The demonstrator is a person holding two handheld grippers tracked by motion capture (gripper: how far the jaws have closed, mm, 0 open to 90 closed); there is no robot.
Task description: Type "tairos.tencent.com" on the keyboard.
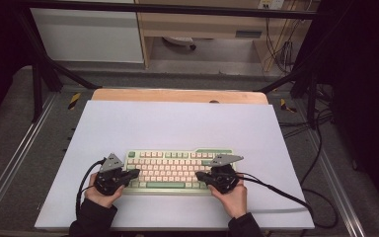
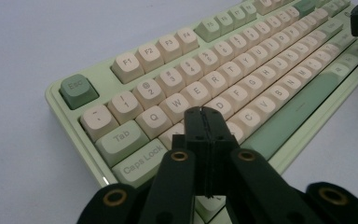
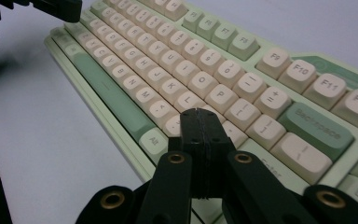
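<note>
Near front edge of table (image 1: 177,123) lies keyboard (image 1: 177,170), square to person. Left gripper (image 1: 133,174) over its left end, right gripper (image 1: 201,176) over right end — both jaws pressed together, holding nothing, likely so closed tips poke single keys.

White sheet (image 1: 177,128) covers most of wooden tabletop (image 1: 177,95), bare wood strip shows at far edge. Black frame bars (image 1: 49,69) flank the table. Grey carpet floor (image 1: 10,143) around. Loose black cables (image 1: 321,148) on floor at right. Wooden cabinet (image 1: 202,24) behind.
</note>
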